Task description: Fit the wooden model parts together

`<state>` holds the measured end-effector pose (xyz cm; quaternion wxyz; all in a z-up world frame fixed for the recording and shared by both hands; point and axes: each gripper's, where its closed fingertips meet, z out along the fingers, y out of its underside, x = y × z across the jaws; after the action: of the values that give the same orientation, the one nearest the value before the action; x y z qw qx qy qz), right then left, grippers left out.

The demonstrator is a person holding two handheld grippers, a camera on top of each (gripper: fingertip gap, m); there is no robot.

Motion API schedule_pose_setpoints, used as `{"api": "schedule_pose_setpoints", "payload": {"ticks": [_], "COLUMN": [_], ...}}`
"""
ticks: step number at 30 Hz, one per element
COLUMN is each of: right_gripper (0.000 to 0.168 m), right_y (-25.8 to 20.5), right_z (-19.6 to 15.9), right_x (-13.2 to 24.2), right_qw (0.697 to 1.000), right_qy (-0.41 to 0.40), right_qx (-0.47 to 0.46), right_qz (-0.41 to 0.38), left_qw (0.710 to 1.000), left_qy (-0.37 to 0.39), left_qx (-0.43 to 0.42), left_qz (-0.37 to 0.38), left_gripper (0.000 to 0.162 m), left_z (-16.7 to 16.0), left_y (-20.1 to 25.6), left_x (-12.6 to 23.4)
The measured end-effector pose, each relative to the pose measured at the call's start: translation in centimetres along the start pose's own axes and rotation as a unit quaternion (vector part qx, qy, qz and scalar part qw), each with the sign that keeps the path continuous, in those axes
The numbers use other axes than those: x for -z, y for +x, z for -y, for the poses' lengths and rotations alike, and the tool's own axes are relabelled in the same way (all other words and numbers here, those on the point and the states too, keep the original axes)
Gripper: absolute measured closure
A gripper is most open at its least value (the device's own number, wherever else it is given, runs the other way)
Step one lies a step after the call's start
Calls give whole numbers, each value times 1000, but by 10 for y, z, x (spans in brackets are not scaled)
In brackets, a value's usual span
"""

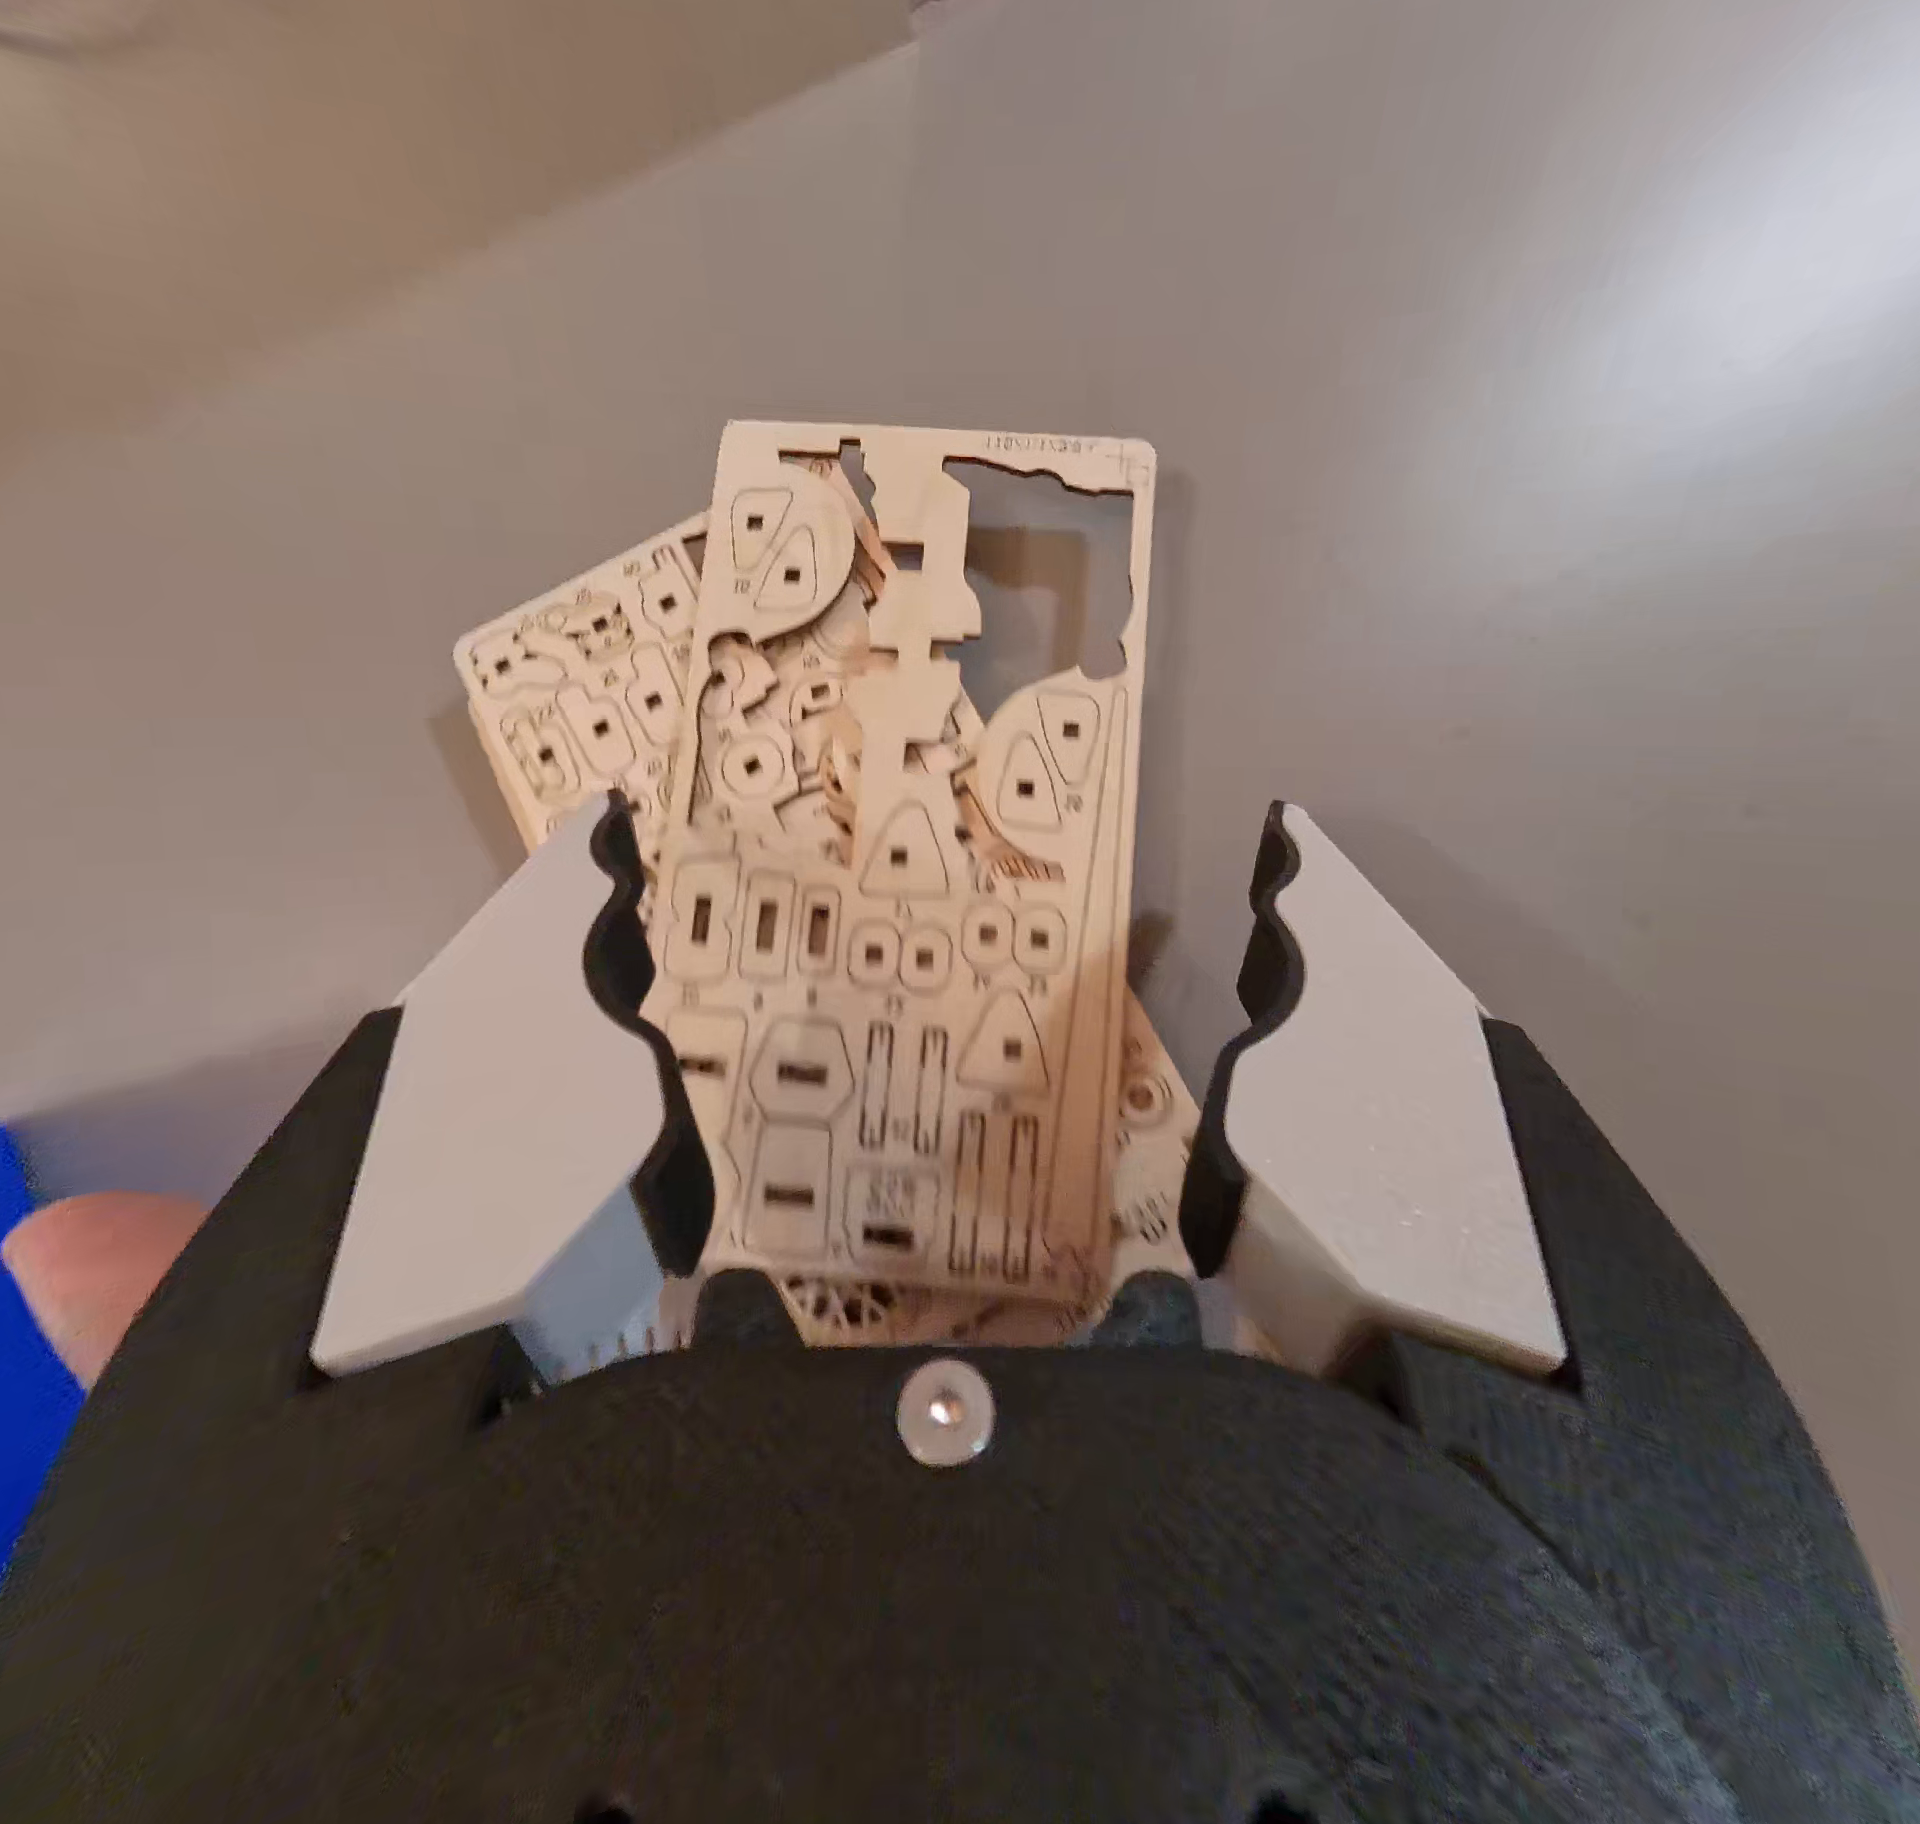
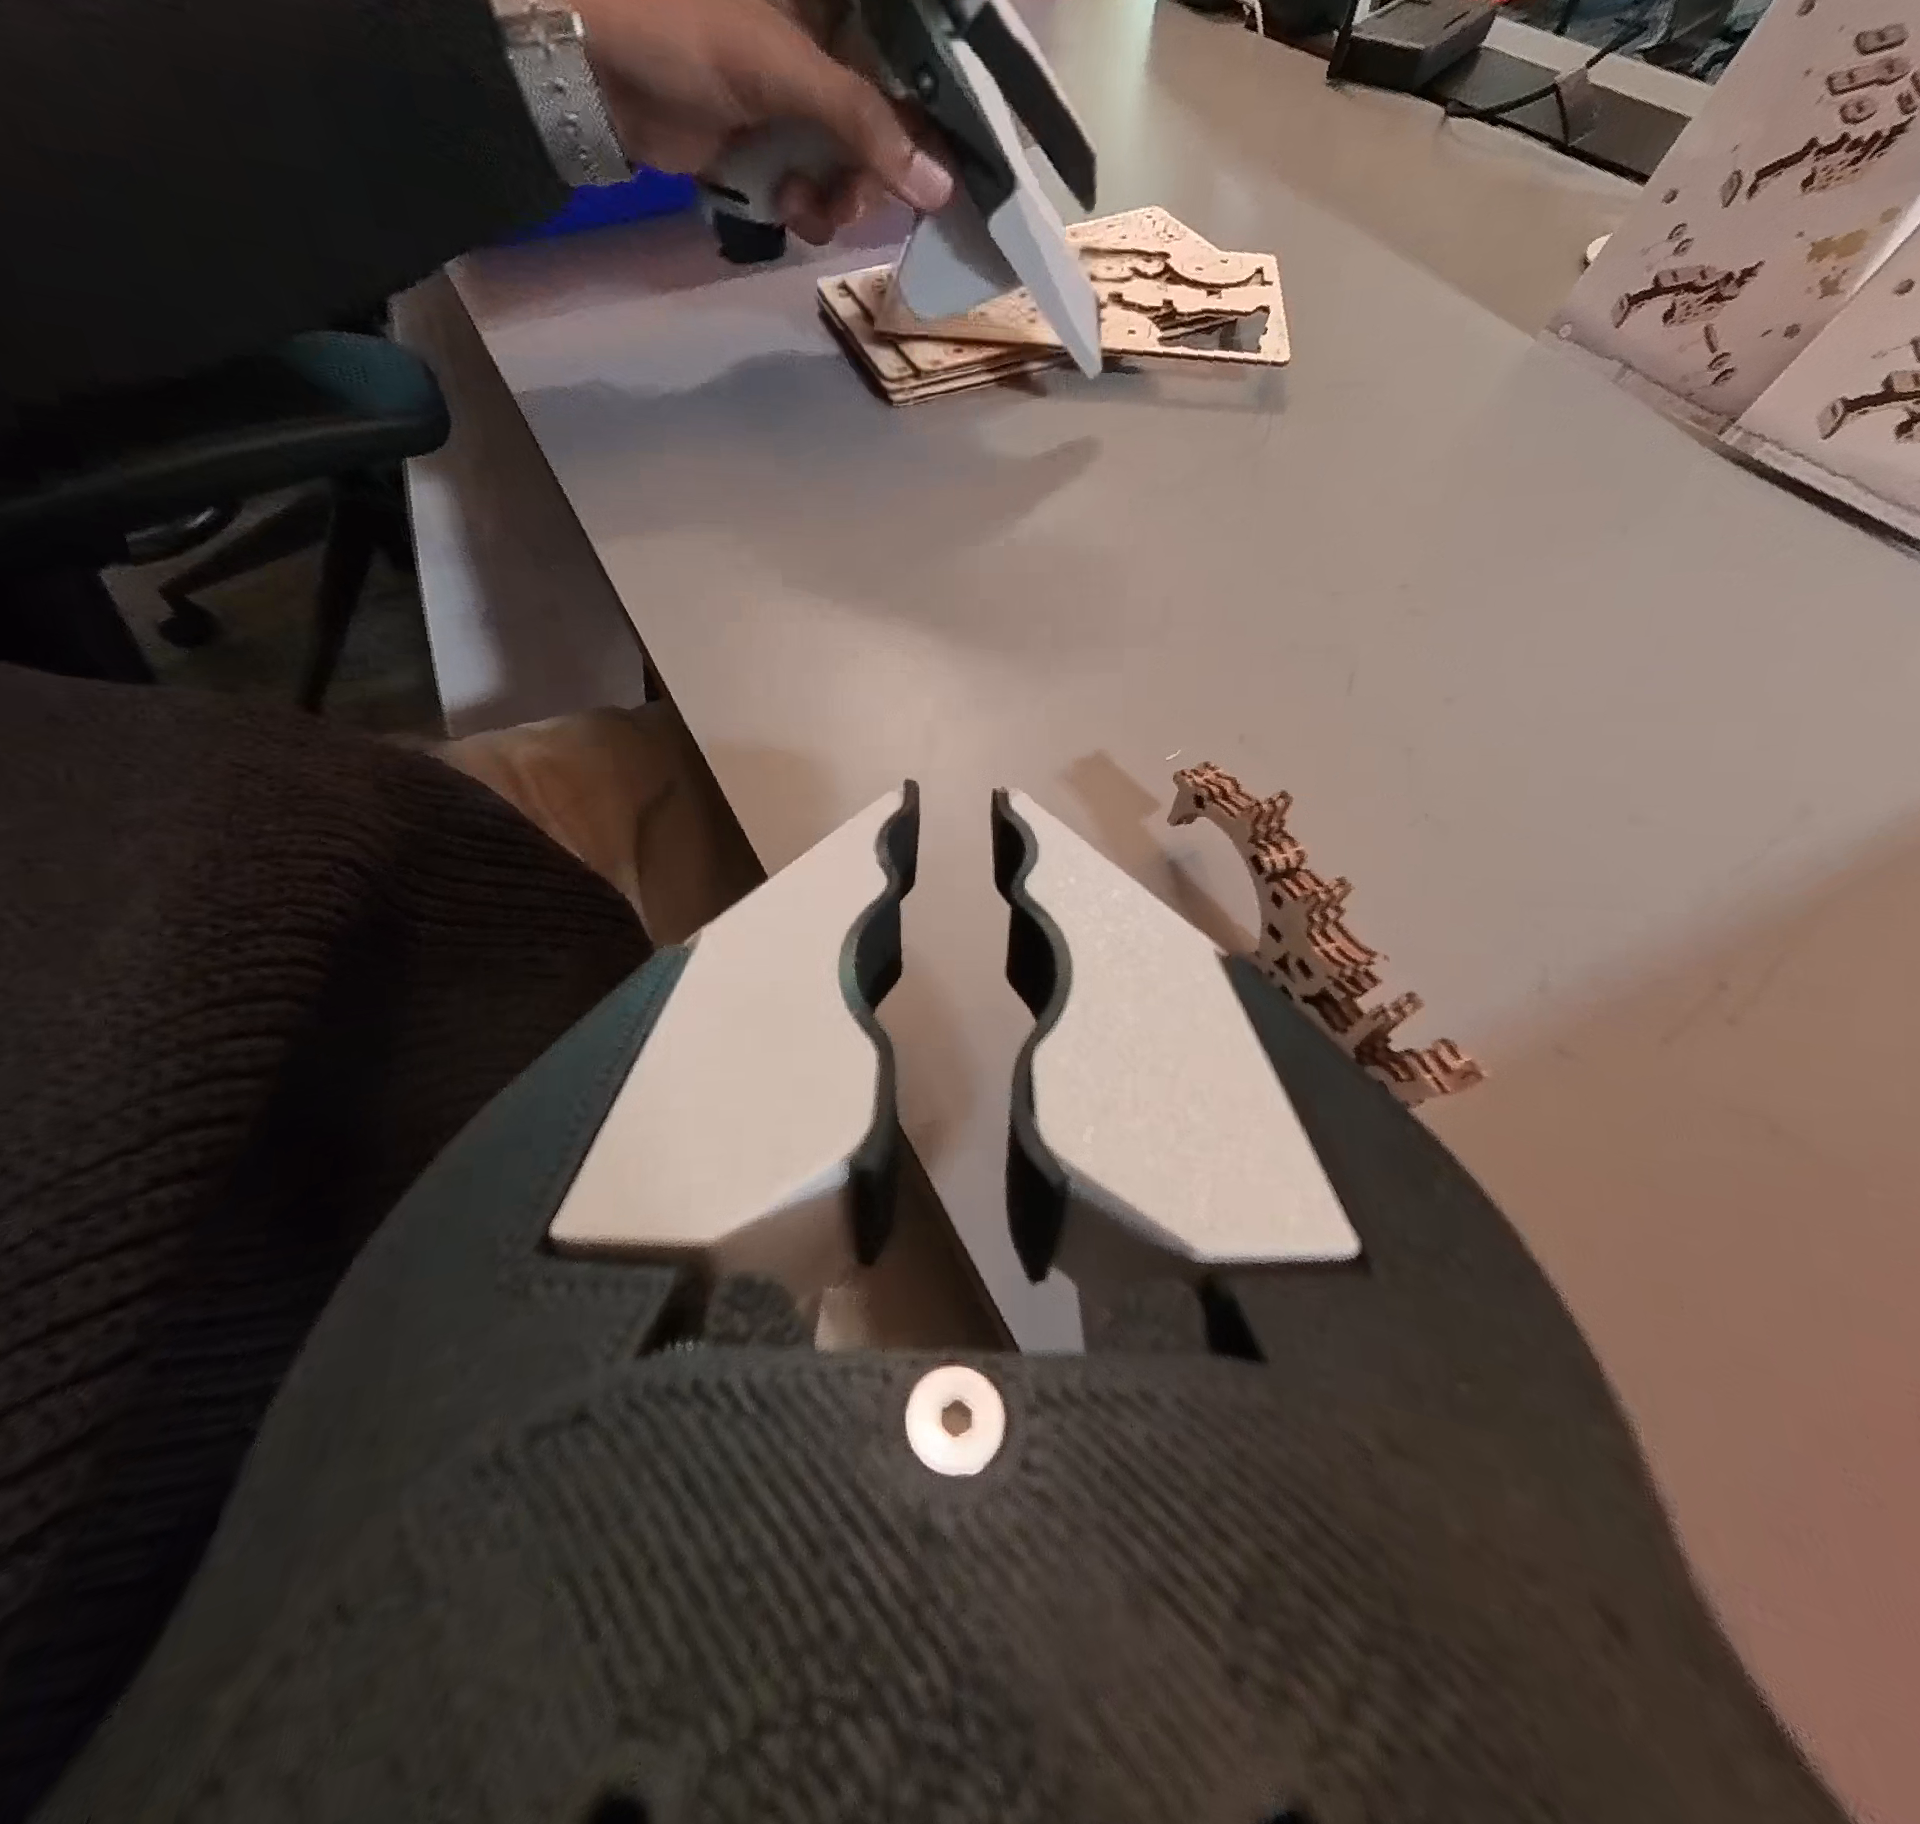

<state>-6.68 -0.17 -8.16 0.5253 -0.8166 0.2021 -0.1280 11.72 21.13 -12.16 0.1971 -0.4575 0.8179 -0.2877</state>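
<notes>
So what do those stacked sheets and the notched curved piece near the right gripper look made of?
Stacked sheets: thin pale plywood by the look, matte, with dark cut outlines and punched-out holes. Curved piece: apparently the same wood, its notched edges browned as if laser-cut. Neither shows gloss; the exact wood can't be told.

A: Where is the left gripper [image 2: 997, 320]?
B: Out over the middle of the table, tilted steeply down, jaws spread wide with nothing between them. A hand [image 2: 748, 91] in a dark sleeve grips its handle.
A: And the right gripper [image 2: 956, 818]?
B: Low at the table's near edge, jaws nearly closed, a narrow gap left, empty.
</notes>
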Motion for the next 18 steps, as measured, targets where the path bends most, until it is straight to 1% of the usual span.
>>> {"api": "schedule_pose_setpoints", "payload": {"ticks": [2,4,5,6,7,8,9,10,15,18], "right_gripper": [156,156,156,156,156,156,156,156,156,156], "right_y": [2,3,2,2,2,2,3,3,4,4], "right_z": [0,-1,-1,-2,-3,-3,-3,-4,-3,-3], "right_x": [1,1,1,1,1,1,1,1,1,1], "right_qw": [1000,1000,1000,1000,1000,1000,1000,1000,1000,1000], "right_qy": [-1,-2,-3,-4,-5,-6,-6,-6,-5,-5], "right_qx": [3,5,5,5,6,7,9,9,2,3], "right_qz": [-6,-9,-10,-10,-10,-11,-12,-12,-9,-10], "left_qw": [1000,999,998,999,999,999,999,1000,1000,1000], "left_qy": [-21,-33,-41,-41,-38,-34,-27,-22,-22,-13], "left_qx": [-13,-27,-31,-27,-21,-15,-14,-16,-13,-15], "left_qz": [1,26,28,22,10,5,9,7,3,7], "left_gripper": [44,45,43,44,48,50,59,66,66,66], "left_z": [4,5,4,3,3,2,3,4,0,3], "left_y": [-4,-12,-14,-12,-9,-8,-10,-10,-12,-13], "left_x": [-12,-20,-23,-24,-24,-24,-22,-21,-13,-2]}}
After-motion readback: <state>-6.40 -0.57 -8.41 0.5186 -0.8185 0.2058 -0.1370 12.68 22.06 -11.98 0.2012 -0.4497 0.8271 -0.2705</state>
